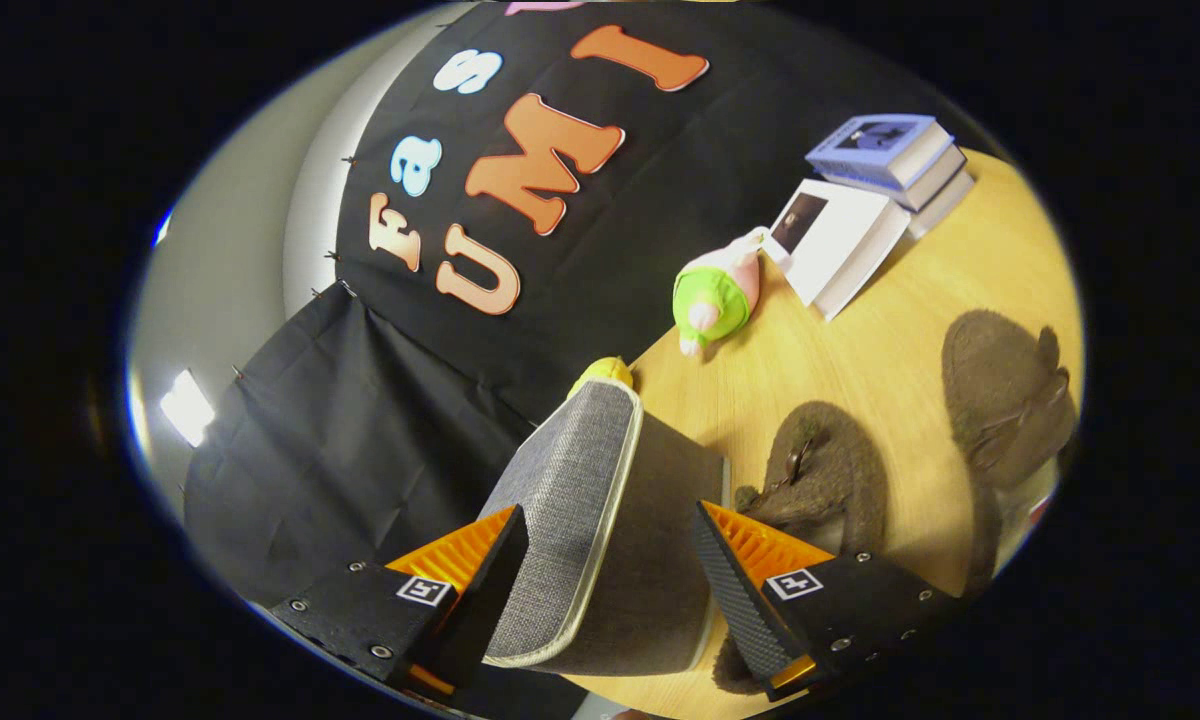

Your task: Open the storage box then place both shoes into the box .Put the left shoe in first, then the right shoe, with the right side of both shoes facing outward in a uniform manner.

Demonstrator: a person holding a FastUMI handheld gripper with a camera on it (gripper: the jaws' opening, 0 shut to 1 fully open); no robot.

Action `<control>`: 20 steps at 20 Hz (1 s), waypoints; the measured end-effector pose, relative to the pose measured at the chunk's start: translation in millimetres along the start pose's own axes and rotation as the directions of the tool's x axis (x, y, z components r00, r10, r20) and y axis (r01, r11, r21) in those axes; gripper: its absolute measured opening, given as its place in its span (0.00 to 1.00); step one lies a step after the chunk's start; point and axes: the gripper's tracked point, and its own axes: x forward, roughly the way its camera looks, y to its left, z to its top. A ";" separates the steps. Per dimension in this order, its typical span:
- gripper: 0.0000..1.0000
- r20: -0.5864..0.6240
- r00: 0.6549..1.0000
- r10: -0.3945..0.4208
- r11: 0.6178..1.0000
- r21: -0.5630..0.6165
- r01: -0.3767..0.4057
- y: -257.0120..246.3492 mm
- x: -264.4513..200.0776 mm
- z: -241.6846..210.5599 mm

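Wooden table (890, 330) by a black cloth wall | gripper (610, 560) spread wide, grey storage box lid (570, 520) standing between its fingers, squeezing not clear | two brown fuzzy shoes (830, 480) (1005, 400) just past them | green plush toy (715, 295) and books (890, 155) farther back

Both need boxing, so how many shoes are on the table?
2. One brown shoe lies just beyond the gripper, beside the grey storage box; the other shoe lies farther out. None seem hidden.

Woven-cloth storage box lid (570, 520), fuzzy shoes (830, 480), smooth wooden table (900, 340).
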 end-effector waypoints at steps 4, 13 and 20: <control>0.98 -0.074 0.983 0.168 0.979 0.126 -0.158 31.4 14.6 -19.9; 0.50 0.040 0.977 0.211 0.958 0.189 -0.215 36.8 13.1 4.8; 0.04 0.081 0.979 0.188 0.963 0.179 -0.200 69.7 9.4 19.7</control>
